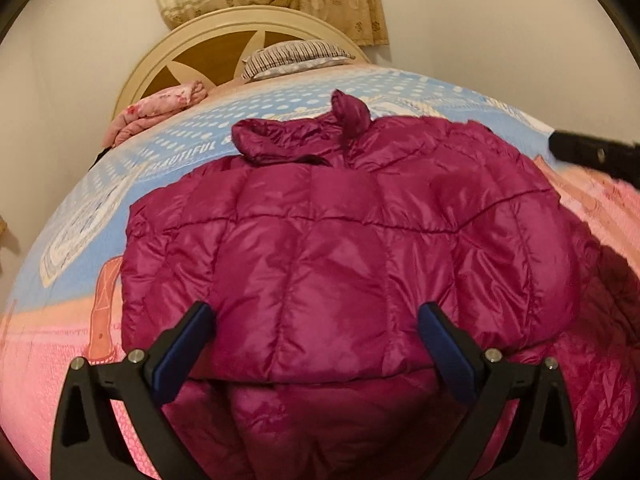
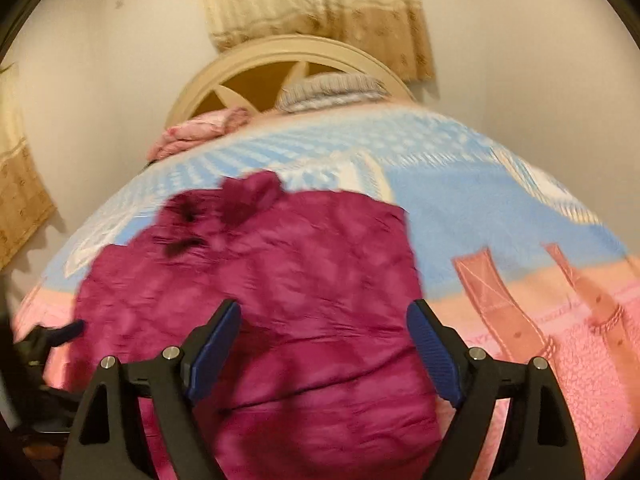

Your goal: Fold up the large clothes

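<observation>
Bed [image 1: 60, 216] w/ a blue & pink blanket takes up most of both views. Magenta puffer jacket [image 1: 340, 240] lies on it, partly folded, collar twd the headboard [image 1: 224, 32]. Striped pillow [image 1: 296, 56] & a pink bundle [image 1: 156, 108] up by that end. Left gripper [image 1: 316, 344] hovers over the jacket's near edge, jaws wide apart, nothing in them. Right gripper [image 2: 324, 344] same deal, jaws apart, view's blurry tho.

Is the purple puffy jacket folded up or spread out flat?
Partly folded: the jacket has an upper layer ending in an edge above a lower layer, on the bed.
</observation>
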A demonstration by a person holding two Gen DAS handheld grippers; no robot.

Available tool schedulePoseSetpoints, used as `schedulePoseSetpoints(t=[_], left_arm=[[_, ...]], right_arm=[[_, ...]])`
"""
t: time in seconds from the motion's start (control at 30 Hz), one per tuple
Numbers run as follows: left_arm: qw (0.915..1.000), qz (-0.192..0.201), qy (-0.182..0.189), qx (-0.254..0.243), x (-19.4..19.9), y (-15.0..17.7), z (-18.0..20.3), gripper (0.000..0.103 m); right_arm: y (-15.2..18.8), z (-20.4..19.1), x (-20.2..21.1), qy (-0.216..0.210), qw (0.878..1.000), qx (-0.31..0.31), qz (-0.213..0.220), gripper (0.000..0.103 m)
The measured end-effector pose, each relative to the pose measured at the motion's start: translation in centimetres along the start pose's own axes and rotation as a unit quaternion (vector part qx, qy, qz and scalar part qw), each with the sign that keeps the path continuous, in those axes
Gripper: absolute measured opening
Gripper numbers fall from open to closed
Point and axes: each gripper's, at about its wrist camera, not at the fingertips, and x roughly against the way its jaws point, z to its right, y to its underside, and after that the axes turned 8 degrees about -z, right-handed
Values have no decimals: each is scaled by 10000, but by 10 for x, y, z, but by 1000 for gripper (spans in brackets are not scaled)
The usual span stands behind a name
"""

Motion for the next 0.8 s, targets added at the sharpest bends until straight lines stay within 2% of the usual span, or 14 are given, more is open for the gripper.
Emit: schedulePoseSetpoints(t=[0.03,0.13,0.23,0.33,0.4,0.5,0.63,0.8], left_arm=[[10000,51,-30,50,4,0,-4,103],[9991,281,-190,252,16,-3,-20,103],[9968,510,-295,535,25,-16,-44,103],[9953,507,-353,749,16,-35,-62,103],[9950,359,-243,897,2,-43,-68,103],[9948,-126,56,1014,-33,-49,-62,103],[9953,-416,-337,812,-63,-48,-51,103],[9889,-816,193,1227,-88,-40,-69,103]], right_arm=[[-2,-11,-3,-198,9997,65,-149,85],[-4,-42,-17,-405,9976,327,-453,85],[5,-63,-25,-213,9964,682,-462,85],[14,-68,-44,-13,9955,691,-649,85],[23,-60,-58,49,9949,586,-821,85],[36,-48,-72,-30,9933,407,-1085,85],[41,-48,-80,4,9919,461,-1182,87],[45,-48,-78,-70,9927,440,-1122,89]])
